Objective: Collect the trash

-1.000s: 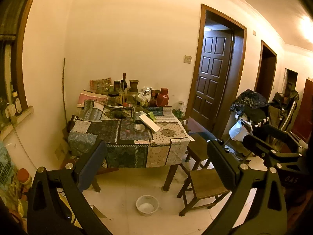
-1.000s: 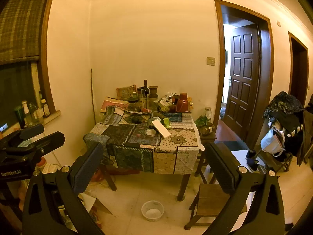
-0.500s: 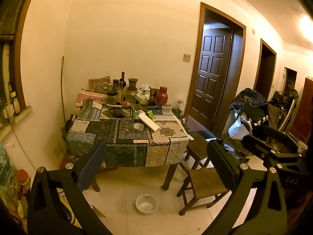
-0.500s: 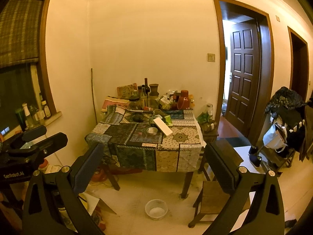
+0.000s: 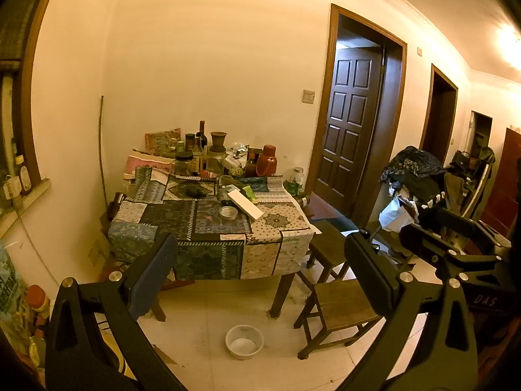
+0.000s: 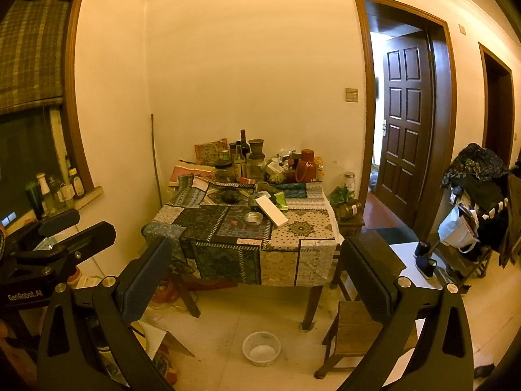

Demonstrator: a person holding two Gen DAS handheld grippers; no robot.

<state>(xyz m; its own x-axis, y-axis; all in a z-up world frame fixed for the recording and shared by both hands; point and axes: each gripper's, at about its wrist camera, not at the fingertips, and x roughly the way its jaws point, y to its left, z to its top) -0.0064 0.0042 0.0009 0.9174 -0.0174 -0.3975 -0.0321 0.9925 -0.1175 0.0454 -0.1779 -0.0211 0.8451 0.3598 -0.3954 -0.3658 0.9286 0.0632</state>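
Note:
A table [image 5: 208,224] with a patchwork cloth stands against the far wall, some way ahead of both grippers; it also shows in the right wrist view [image 6: 247,238]. On it lie a long white box [image 5: 245,204] [image 6: 271,210], a small metal dish [image 5: 228,212] [image 6: 253,217], green wrappers [image 6: 280,199] and a dark lump [image 6: 229,197]. Bottles, jars and a red flask [image 6: 306,166] crowd the back. My left gripper [image 5: 260,273] is open and empty. My right gripper [image 6: 257,277] is open and empty, to the right of the left one.
A white plastic bowl [image 5: 244,341] [image 6: 261,348] sits on the floor before the table. Two wooden stools [image 5: 338,306] stand at the table's right. A clothes-laden rack [image 6: 472,202] is at right, an open door [image 6: 407,123] behind. Clutter and bottles lie at the left under the window sill [image 6: 58,192].
Both views have shifted slightly: the table sits a little further left and lower in the left wrist view and a little further right in the right wrist view. Both grippers stay open.

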